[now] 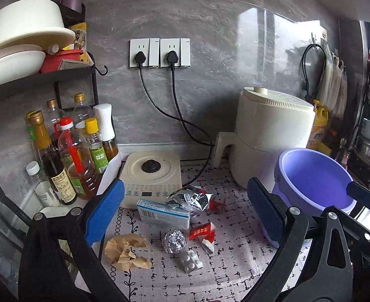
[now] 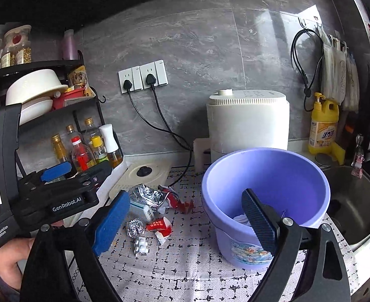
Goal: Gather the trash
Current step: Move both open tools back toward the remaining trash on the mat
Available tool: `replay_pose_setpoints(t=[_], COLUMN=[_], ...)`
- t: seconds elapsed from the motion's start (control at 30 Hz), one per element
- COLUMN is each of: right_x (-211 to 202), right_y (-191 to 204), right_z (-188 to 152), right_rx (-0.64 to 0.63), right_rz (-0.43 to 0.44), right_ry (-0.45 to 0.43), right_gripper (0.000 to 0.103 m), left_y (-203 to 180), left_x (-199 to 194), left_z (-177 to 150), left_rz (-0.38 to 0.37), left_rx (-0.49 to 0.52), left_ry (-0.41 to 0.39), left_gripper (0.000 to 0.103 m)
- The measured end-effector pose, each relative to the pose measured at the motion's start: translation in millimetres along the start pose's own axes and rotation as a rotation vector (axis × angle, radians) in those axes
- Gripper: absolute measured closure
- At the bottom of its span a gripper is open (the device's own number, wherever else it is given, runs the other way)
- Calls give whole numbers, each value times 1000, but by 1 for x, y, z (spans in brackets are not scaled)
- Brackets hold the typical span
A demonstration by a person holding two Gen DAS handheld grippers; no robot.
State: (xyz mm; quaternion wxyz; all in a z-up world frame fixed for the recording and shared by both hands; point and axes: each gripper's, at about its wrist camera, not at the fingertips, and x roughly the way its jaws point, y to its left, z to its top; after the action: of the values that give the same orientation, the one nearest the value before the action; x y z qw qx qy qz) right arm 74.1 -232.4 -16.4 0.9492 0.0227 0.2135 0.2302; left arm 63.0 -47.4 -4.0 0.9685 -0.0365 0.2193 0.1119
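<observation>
Both grippers spread wide, nothing held, trash waiting left of the purple bucket (image 2: 265,191).

Left gripper (image 1: 185,211) and right gripper (image 2: 185,221) hover; foil ball (image 1: 175,241) could roll, 1 loose pinch scatters the wrappers (image 1: 190,200).

Ahead of the wide-open left gripper (image 1: 187,216) the patterned white counter mat (image 1: 235,264) lies bare on its near side, room enough to pass; beyond that, scattered litter crowds the middle: a crumpled tan paper wad (image 1: 127,251), a small ball of silver foil (image 1: 175,241), a white blister pack (image 1: 190,261), a blue-and-white cardboard box (image 1: 163,214); to its left a cluster of glass oil bottles (image 1: 66,156) walls the side; to its right the lilac plastic bucket (image 1: 313,178) blocks passage, with the cream air fryer (image 1: 273,136) behind; the right gripper (image 2: 185,221), also open, has that bucket's rim just beside its right finger (image 2: 258,221).
</observation>
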Motion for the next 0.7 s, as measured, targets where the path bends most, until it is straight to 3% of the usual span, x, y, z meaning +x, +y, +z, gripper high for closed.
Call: replay_pose_setpoints(t=[0.17,0.37,0.5,0.7], right_x=[13,28,38,51], right_y=[18,34,41,42], right_z=[-2,-10,-18,-34], right_rx=[-28,-51,-64,-61], right_rz=[76,146,176,187], right_ry=[22,76,117,173], right_gripper=[14,24,33,37], left_y=[23,44,52,57], left_x=[-4,-7,-6,2], left_z=[-8,-19,-29,-46], left_rz=[63,122,135,149], left_rx=[-32,-63,-76,-89], left_ry=[14,44,68,116], left_gripper=[6,6,6,6])
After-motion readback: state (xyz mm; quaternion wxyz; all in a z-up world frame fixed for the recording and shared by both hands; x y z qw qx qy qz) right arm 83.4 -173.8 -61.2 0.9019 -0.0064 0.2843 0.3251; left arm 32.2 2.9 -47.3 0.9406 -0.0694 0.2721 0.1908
